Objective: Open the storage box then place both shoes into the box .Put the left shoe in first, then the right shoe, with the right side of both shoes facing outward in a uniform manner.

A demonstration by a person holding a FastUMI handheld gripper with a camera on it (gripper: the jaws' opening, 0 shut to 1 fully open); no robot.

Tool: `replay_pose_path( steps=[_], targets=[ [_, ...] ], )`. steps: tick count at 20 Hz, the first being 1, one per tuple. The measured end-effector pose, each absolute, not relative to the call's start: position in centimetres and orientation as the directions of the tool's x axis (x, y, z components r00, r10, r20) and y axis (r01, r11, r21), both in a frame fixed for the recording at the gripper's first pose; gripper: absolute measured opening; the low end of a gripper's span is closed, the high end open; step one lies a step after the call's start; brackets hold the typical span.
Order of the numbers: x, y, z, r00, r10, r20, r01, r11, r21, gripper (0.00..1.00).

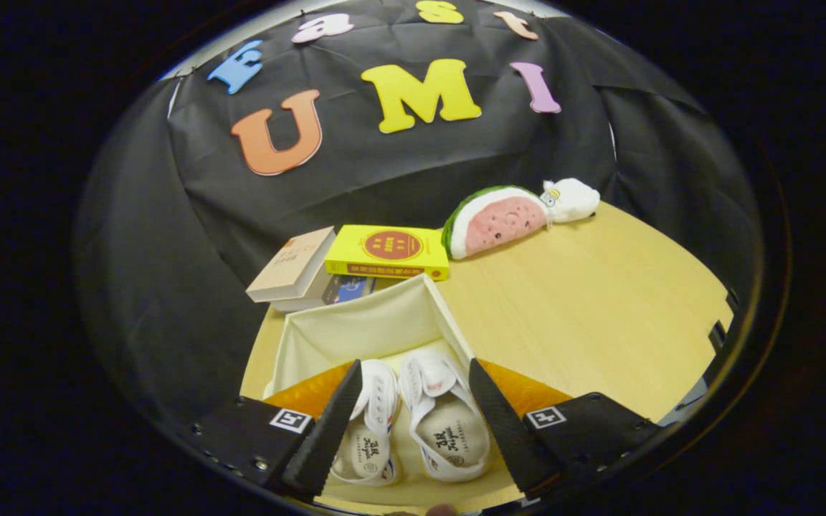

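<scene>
The gripper has two black, wedge-shaped fingers with ridged inner faces. Each black base carries a white square marker, and small screws dot the base at seven o'clock.

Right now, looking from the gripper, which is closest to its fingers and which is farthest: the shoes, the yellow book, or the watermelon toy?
The gripper is open.
1. The white shoes, side by side in the box, between the fingers.
2. The yellow book, beyond the box's far wall.
3. The watermelon toy, farthest, right of the book by the cloth wall.
</scene>
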State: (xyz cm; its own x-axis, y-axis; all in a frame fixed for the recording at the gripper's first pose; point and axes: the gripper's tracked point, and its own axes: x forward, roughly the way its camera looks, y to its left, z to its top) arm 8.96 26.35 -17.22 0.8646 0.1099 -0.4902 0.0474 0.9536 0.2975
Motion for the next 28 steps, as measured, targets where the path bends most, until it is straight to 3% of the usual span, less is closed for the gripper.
replay_pose_path(
  steps=[5,16,28],
  targets=[
    [8.0,22.7,-13.7,0.899,0.104,-0.426,0.001,0.971,0.239,0.96],
    [3.6,7.7,-2.1,0.976,0.033,-0.214,-0.018,0.997,0.073,0.96],
    [0.1,0.2,4.2,0.991,0.085,-0.099,-0.073,0.991,0.115,0.96]
  ],
)
